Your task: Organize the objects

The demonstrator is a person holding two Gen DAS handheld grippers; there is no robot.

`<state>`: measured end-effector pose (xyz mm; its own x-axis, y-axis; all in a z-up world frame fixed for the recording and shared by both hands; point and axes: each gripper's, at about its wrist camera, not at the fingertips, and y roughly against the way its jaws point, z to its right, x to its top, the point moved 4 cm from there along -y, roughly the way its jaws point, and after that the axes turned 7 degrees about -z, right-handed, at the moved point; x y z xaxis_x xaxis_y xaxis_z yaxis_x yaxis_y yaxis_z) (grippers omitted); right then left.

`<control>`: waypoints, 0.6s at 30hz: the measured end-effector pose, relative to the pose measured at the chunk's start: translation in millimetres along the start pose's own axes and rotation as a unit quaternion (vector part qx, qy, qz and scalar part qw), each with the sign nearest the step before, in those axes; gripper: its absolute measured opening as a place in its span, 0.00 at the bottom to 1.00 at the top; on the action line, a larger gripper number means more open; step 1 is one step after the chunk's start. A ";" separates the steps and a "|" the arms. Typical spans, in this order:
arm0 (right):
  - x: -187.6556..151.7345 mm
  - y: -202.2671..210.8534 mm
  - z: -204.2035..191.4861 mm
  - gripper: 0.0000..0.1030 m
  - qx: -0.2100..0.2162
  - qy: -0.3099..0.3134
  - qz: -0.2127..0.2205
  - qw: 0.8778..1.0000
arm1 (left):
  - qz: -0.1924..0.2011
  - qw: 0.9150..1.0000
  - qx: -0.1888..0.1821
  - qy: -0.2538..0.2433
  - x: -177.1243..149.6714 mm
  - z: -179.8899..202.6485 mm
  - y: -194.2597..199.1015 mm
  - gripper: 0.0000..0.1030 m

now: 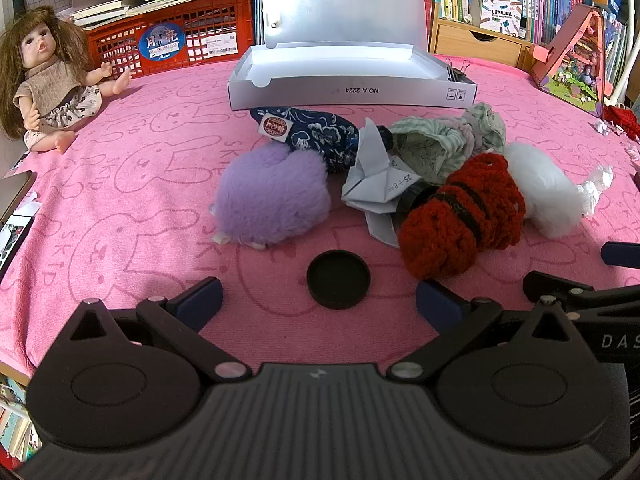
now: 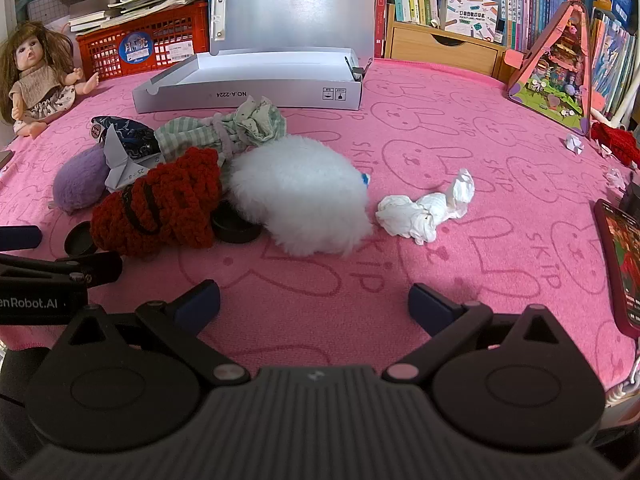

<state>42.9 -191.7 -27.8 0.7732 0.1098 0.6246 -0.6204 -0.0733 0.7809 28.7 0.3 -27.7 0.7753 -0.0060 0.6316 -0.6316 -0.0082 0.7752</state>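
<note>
Surface: a bench under a pink towel printed with rabbits; bookshelves and a red crate stand behind it.
Box: a grey file box lies open at the back of the bench, its lid upright; its floor is mostly hidden behind the front wall.
Pile: in front of the box, a purple plush, a dark blue patterned pouch, a folded paper, a green checked cloth bundle, a red knitted piece and a white plush lie pressed together.
Hidden: a black round thing is mostly covered by the red knit and the white plush; possibly a lid, hard to tell.
Apart: a black round cap lies alone just before the pile; crumpled white tissue lies just beside the white plush.
Cut off: a dark red phone runs off the right edge.
Edge: a doll sits at the far left.
Left hand-held gripper: spread wide, empty, touching nothing; the cap lies between its fingertips on the towel.
Right hand-held gripper: spread wide, empty, over bare towel near the white plush.
</note>
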 end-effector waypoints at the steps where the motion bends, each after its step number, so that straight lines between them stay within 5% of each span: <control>1: -0.1 0.0 0.0 1.00 0.000 0.000 0.000 1.000 | 0.000 1.000 0.000 0.000 0.0 0.0 0.0 1.00; 18: -1.2 0.1 0.5 1.00 0.000 0.000 0.001 1.000 | -0.003 1.000 0.001 0.003 0.6 -1.2 0.9 1.00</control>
<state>41.9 -192.3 -28.4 0.7722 0.1092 0.6259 -0.6218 -0.0729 0.7798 28.6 1.4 -26.6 0.7791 -0.0006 0.6269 -0.6269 -0.0103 0.7790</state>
